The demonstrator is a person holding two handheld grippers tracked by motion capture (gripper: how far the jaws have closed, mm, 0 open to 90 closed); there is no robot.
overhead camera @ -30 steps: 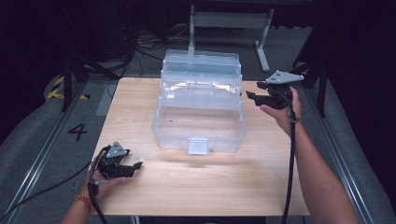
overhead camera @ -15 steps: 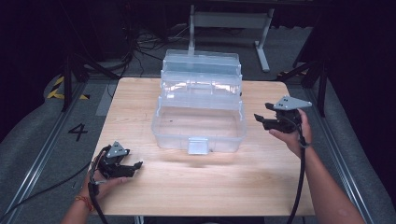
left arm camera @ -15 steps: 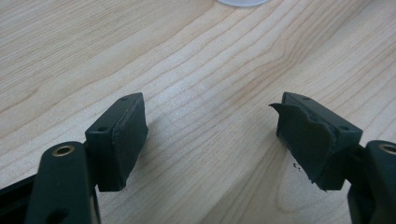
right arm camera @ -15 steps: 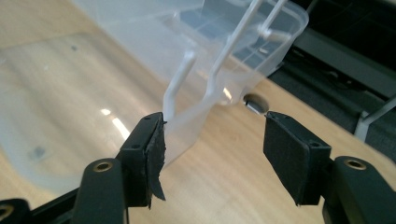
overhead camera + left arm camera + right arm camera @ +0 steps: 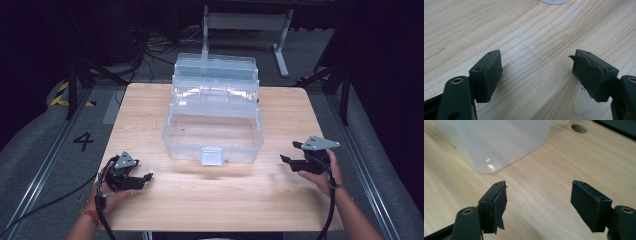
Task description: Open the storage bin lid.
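A: What can't we make out here?

B: In the left claw view the clear plastic box [image 5: 554, 1] is cut off by the top edge, so we get only a sliver of its base. In the right claw view the box [image 5: 496, 142] is blurred and cropped, and we can't read its tiers there.

A: And from above?

B: The high view gives us the whole box [image 5: 215, 120]: it stands open at the middle of the worktop [image 5: 220, 200], toward the far edge, with tiered trays stepped back behind the deep bottom tub. Through the clear walls we see nothing lying in the tub; the upper trays are too glary for us to judge.

A: Where are the claws?

B: The left claw [image 5: 146, 178] sits near the worktop's near left corner, well apart from the box. Up close, the left claw [image 5: 536, 75] has its jaws standing wide with only bare wood between them.

A: The right one?

B: The right claw [image 5: 289, 155] hovers by the right edge, pointing at the box's near right corner. In its own view the right claw [image 5: 537, 205] has just been opening, jaws wide, gripping nothing. We also notice a round hole [image 5: 579, 128] in the worktop there, which we can't pick out from above.
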